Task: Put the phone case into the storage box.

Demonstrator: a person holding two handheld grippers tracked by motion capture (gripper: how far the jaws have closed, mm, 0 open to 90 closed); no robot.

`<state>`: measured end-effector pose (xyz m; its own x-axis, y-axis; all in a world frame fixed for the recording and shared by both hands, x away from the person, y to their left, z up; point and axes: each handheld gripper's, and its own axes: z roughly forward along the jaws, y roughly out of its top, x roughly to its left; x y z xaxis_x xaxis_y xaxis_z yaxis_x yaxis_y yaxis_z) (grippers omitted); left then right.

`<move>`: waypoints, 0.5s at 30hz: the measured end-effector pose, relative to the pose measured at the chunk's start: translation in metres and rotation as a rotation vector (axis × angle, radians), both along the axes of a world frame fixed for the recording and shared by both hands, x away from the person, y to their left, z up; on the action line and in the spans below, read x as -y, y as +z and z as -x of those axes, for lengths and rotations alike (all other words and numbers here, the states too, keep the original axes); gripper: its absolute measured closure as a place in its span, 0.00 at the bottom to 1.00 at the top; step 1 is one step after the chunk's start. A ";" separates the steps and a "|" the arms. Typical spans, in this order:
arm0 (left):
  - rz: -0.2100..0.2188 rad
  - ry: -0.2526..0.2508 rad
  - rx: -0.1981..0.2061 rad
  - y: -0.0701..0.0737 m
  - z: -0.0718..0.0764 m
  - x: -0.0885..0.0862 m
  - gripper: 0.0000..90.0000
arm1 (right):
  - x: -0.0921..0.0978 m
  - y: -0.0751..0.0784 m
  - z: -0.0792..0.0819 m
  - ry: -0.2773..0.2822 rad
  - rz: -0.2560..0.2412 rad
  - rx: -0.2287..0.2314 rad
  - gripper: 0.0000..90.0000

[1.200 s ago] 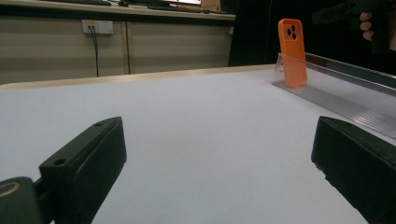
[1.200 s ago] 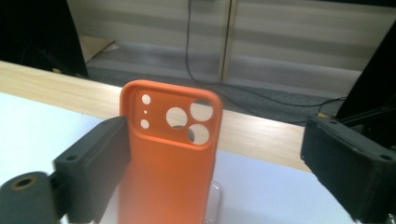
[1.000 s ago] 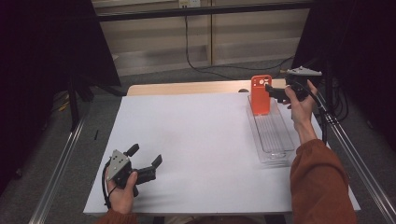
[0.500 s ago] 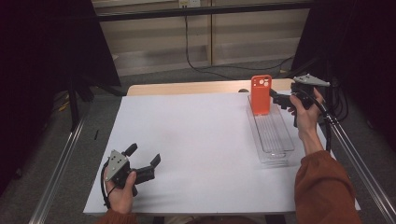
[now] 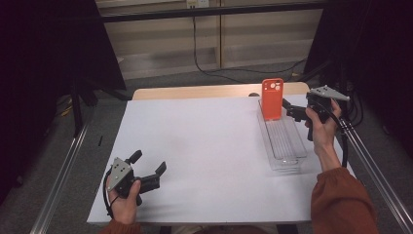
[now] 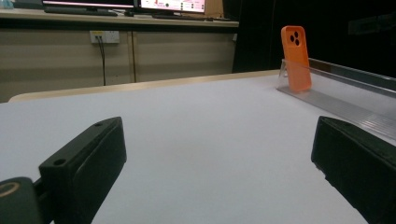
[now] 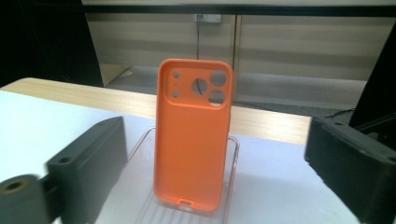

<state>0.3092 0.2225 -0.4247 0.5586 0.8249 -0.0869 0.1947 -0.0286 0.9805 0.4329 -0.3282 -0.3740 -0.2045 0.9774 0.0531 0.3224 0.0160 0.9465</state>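
Note:
An orange phone case point(image 5: 272, 99) stands upright at the far end of a clear ribbed rack point(image 5: 287, 146) on the right of the table. My right gripper point(image 5: 292, 111) is held just right of the case, open and apart from it. In the right gripper view the case point(image 7: 192, 135) faces me with its camera holes up, and it stands beyond the wide-apart jaws of my right gripper point(image 7: 217, 158). My left gripper point(image 5: 148, 162) rests open near the front left of the table, with nothing between its jaws. The left gripper view shows the case point(image 6: 295, 58) and the rack point(image 6: 345, 100) far off.
A white sheet point(image 5: 204, 146) covers the table, and a strip of wood point(image 5: 195, 91) shows along the far edge. Metal rails point(image 5: 63, 165) run along both sides of the table. Dark panels stand behind, left and right.
My right gripper has drawn back from the case's upper right side, a little rightward and toward the person. The case still stands upright. My left gripper has barely moved.

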 end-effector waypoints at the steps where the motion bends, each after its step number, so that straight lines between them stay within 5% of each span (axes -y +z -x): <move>1: -0.011 0.007 0.013 0.000 0.001 0.000 0.04 | 0.000 0.001 0.002 0.000 -0.003 0.005 0.02; 15: -0.022 0.016 0.015 0.000 0.002 -0.001 0.03 | 0.003 0.003 0.031 0.020 -0.023 0.040 0.00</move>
